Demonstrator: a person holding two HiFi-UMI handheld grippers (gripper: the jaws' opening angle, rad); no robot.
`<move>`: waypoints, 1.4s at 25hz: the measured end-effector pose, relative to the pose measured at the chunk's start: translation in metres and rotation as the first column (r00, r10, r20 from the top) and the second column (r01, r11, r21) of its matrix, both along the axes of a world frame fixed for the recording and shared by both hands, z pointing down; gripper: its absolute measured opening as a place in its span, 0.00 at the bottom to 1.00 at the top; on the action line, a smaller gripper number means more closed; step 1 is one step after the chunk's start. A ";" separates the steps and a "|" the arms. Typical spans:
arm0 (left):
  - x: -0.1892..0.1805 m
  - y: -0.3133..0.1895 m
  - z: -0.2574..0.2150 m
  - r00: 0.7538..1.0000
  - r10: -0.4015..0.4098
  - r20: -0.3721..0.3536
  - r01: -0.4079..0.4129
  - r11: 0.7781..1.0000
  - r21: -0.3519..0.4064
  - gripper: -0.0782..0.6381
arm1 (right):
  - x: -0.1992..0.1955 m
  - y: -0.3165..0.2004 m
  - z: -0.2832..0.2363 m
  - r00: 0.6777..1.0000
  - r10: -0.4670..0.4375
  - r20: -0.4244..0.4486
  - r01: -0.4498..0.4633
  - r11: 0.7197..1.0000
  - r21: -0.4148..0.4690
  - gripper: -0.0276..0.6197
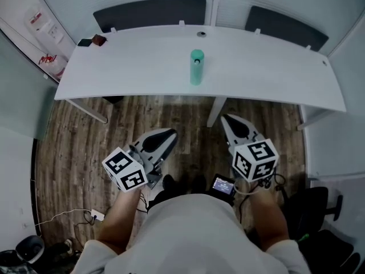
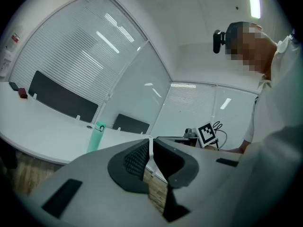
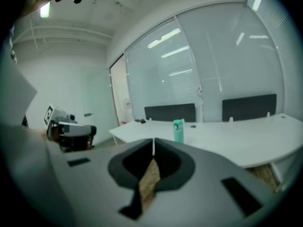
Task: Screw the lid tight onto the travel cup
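While the travel cup [image 1: 196,67] stands upright on the table [image 1: 131,67], we hold the left gripper [image 1: 169,136] and the right gripper [image 1: 226,119] well apart from it, jaws pressed together, empty.

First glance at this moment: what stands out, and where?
A lone mint-green cylindrical travel cup stands upright near the middle of the long white desk. In front of it, over the wood-patterned floor, the left gripper and right gripper are both shut, empty and short of the desk.

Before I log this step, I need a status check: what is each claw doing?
Left claw: closed, holding nothing.
Right claw: closed, holding nothing.
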State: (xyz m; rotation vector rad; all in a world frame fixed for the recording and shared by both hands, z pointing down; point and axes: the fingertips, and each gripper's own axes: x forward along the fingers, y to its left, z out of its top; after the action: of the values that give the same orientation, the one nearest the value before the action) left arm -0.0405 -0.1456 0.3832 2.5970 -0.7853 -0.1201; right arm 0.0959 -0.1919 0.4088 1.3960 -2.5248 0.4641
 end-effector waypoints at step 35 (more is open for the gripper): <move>-0.027 0.021 -0.005 0.997 0.074 0.025 -0.074 0.997 -0.006 0.18 | -0.015 0.035 -0.018 0.997 0.076 0.017 -0.076 0.997 0.014 0.08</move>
State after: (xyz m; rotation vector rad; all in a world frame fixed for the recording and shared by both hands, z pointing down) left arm -0.0674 -0.1245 0.3783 2.6238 -0.6966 -0.0640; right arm 0.0810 -0.1572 0.3913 1.5040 -2.4993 0.4737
